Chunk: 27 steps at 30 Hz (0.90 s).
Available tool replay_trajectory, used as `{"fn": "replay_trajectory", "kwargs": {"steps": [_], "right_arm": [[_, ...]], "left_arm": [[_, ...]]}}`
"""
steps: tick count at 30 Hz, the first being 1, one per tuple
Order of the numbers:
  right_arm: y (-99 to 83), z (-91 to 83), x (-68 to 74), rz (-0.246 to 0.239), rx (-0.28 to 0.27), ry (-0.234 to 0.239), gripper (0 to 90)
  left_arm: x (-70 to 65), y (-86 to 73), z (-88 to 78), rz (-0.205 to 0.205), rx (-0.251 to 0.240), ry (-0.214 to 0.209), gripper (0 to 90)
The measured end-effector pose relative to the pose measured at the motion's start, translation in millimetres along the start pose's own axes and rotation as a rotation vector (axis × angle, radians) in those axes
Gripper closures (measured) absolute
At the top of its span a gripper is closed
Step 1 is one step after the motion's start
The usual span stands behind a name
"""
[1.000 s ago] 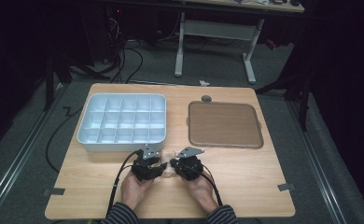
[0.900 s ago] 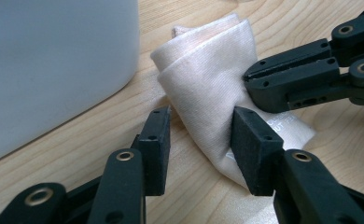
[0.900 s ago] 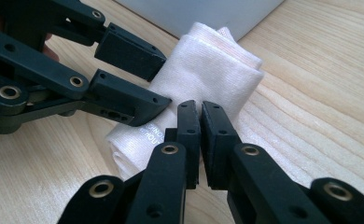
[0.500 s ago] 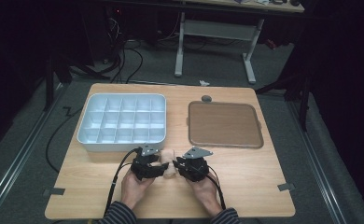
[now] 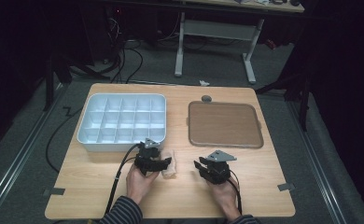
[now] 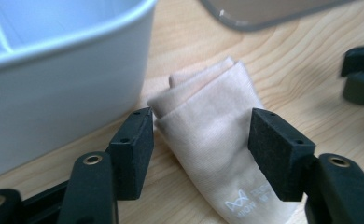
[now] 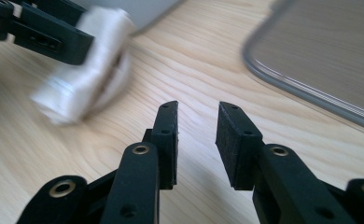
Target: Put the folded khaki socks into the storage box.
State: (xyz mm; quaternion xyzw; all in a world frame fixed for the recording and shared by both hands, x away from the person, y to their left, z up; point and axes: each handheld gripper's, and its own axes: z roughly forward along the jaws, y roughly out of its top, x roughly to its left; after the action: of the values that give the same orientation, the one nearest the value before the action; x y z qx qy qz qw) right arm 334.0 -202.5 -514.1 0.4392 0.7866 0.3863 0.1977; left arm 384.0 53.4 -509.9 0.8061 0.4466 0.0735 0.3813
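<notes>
With both grippers' jaws just opening, the left gripper (image 6: 201, 140) is straddling the folded beige sock (image 6: 213, 135) unclamped and the right gripper (image 7: 196, 140) is holding nothing; the fold is likely springing loose beside the white compartment tray (image 6: 68, 88).

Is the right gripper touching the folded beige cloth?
Apart. In the high view, bare table separates the right gripper from the folded beige cloth.

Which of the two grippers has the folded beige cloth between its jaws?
The left gripper: the folded beige cloth lies between its parted jaws, beside the white divided tray. The right gripper has bare table between its jaws.
</notes>
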Motion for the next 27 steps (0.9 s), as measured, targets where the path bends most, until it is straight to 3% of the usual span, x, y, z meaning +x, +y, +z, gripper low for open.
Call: {"fn": "replay_trajectory", "kwargs": {"steps": [2,6,11,18,27], "right_arm": [[-4.0,-4.4,-3.9,-0.018,0.008,-0.034,68.7],[-13.0,-11.4,-15.1,-0.009,0.018,-0.073,66.8],[-24.0,-15.7,-28.5,0.006,0.038,-0.125,63.8],[-31.7,-21.0,-39.5,0.015,0.049,-0.175,59.9],[-34.7,-18.9,-46.1,0.036,0.066,-0.176,54.0]], "left_arm": [[0.1,-0.3,3.2,-0.008,0.008,0.000,41.1],[1.6,0.2,6.1,-0.022,0.003,-0.007,41.1],[2.5,1.0,9.6,-0.008,0.015,-0.012,42.4],[6.2,0.6,12.2,-0.001,0.017,-0.058,50.7],[6.6,0.4,10.3,0.010,0.019,-0.081,64.6]]}}
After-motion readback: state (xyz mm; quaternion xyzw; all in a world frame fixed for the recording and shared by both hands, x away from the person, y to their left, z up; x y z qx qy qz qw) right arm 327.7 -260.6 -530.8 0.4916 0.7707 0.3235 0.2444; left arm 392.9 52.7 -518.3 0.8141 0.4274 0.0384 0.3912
